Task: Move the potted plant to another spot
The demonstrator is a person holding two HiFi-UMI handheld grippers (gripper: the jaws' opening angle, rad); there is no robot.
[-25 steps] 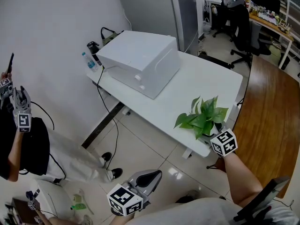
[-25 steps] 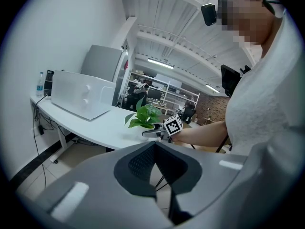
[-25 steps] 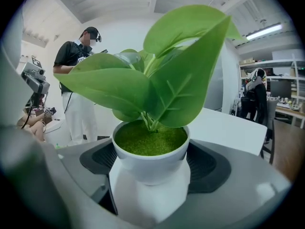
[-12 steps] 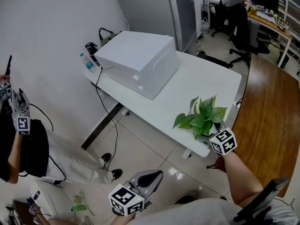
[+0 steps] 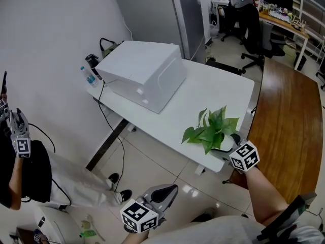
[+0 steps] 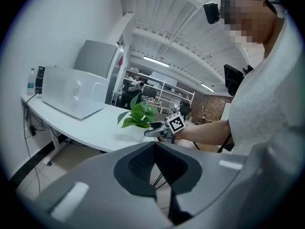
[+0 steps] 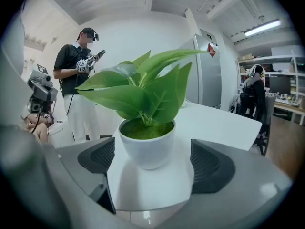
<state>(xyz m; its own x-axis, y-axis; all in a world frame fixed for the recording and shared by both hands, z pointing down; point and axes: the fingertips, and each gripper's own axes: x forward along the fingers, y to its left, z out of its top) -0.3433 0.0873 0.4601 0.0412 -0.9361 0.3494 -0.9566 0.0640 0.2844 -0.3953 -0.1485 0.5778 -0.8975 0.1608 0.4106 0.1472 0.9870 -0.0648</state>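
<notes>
A potted plant (image 5: 210, 130) with broad green leaves in a small white pot (image 7: 147, 144) stands near the front edge of the white table (image 5: 213, 90). My right gripper (image 5: 228, 147) reaches in from the table's edge. It is open: its jaws have just been opening, and the pot stands between them with a gap on each side (image 7: 152, 163). My left gripper (image 5: 169, 190) hangs low over the floor, well short of the table, shut with nothing in it (image 6: 155, 168). From there the plant (image 6: 138, 116) shows further off.
A big white box (image 5: 142, 72) fills the table's far left, with a water bottle (image 5: 87, 76) behind it. A brown wooden table (image 5: 284, 116) adjoins on the right. A person (image 5: 20, 151) stands at the left. Office chairs (image 5: 244, 14) stand at the back.
The head view has drifted, so table and plant sit slightly further left in the picture. The right gripper stays at the pot, and the left gripper keeps its place.
</notes>
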